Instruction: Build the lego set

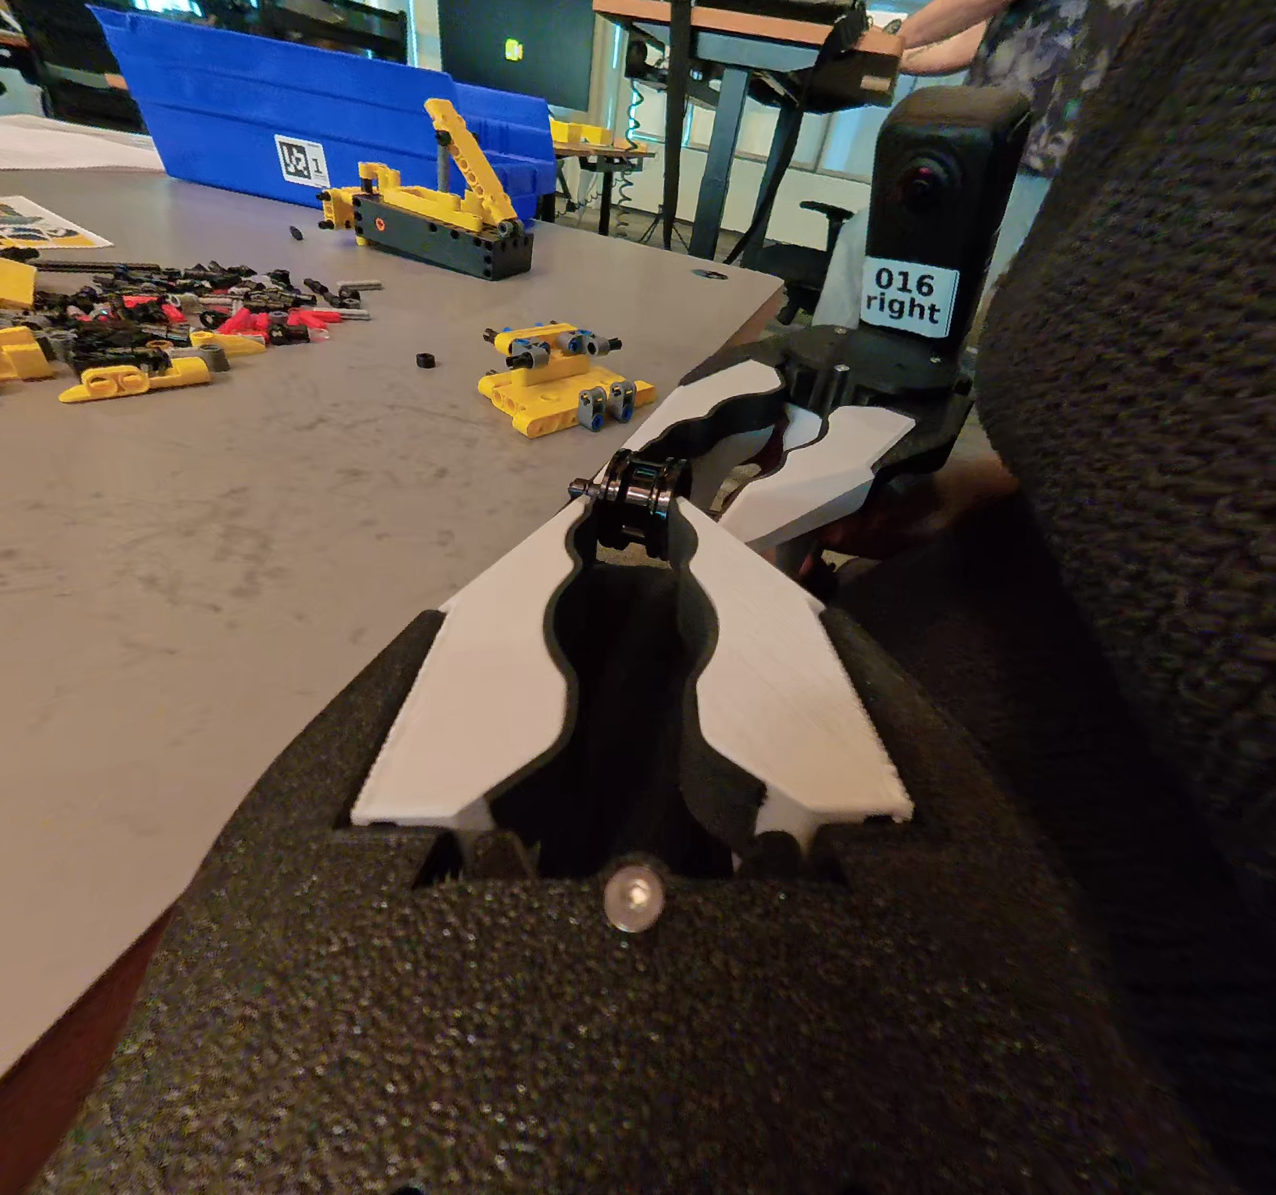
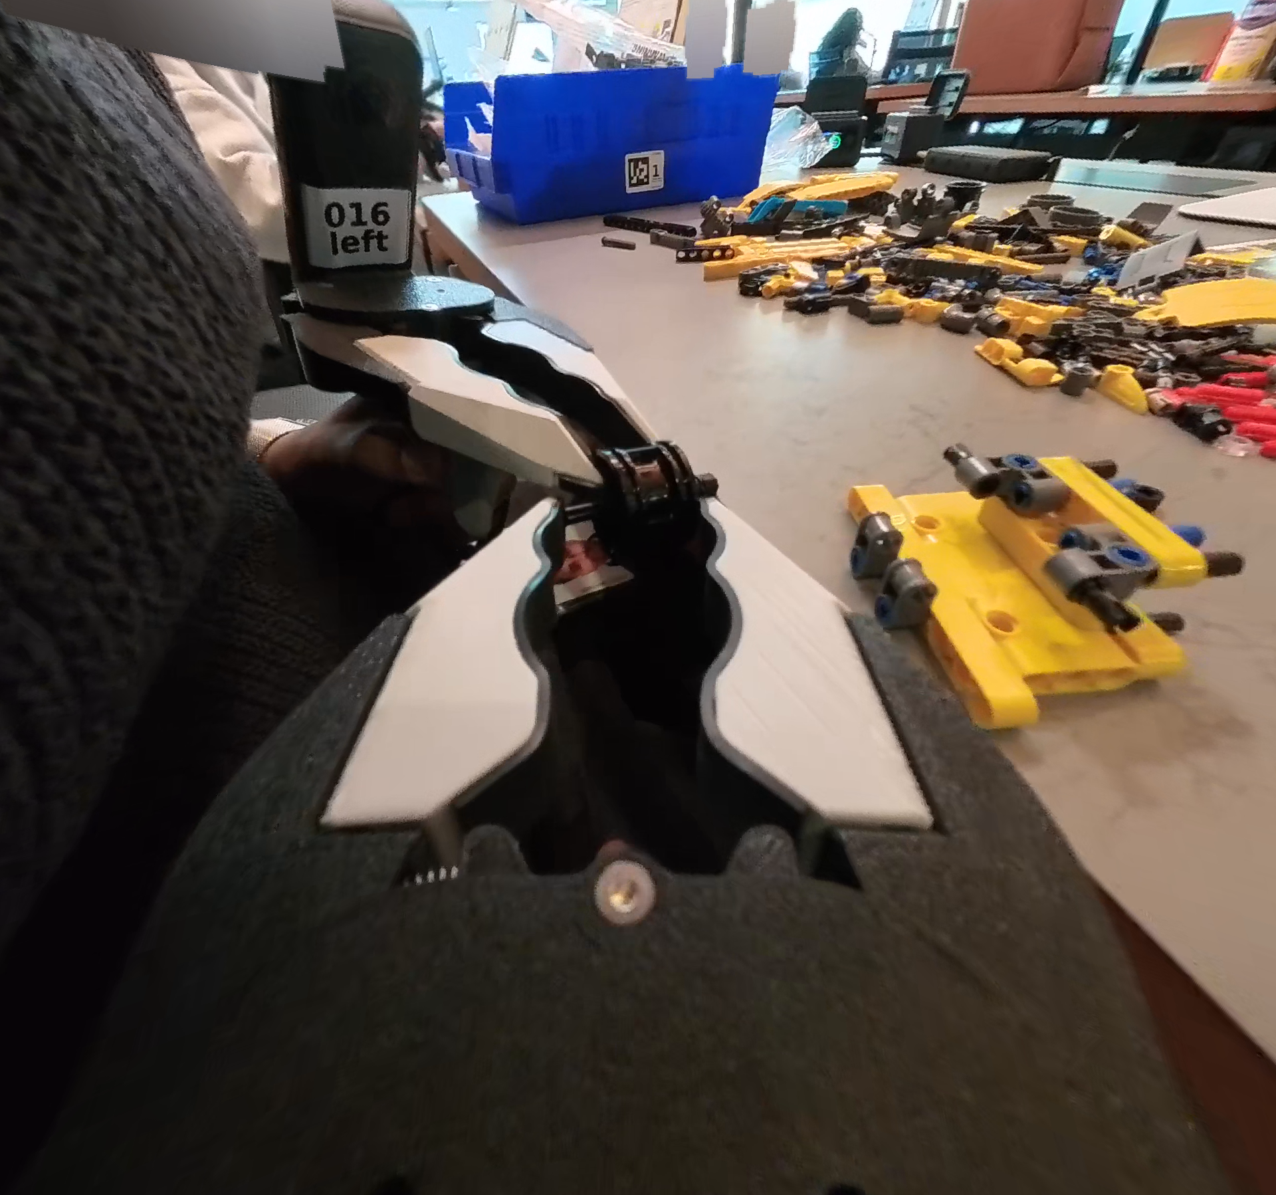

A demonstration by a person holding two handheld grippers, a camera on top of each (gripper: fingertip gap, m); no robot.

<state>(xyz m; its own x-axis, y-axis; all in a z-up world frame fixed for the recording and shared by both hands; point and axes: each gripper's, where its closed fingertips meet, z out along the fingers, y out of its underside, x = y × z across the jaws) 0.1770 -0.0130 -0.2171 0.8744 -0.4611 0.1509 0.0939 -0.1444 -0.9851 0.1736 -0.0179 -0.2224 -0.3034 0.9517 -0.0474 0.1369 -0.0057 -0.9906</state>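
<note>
A small black wheel piece with an axle pin [image 1: 639, 492] [image 2: 642, 478] is held in the air just off the grey table's near edge. My left gripper [image 1: 632, 513] is shut on it, white fingertips at either side. My right gripper [image 2: 632, 513] closes on the same piece from the opposite side. Each gripper shows in the other's view, the right gripper in the left wrist view [image 1: 690, 471] and the left gripper in the right wrist view [image 2: 590, 464]. A yellow sub-assembly with grey and blue connectors [image 1: 559, 381] [image 2: 1022, 595] lies on the table close by.
The grey table [image 1: 276, 540] [image 2: 759, 388] carries a pile of loose yellow, black and red parts [image 1: 159, 326] [image 2: 1036, 305], a yellow and black assembly with a raised beam [image 1: 442, 223] and a blue bin [image 1: 276, 105] [image 2: 607, 133]. A dark knitted sleeve [image 1: 1139, 402] [image 2: 103, 333] is close behind the grippers. Less than 4 cm separates the two grippers' tips.
</note>
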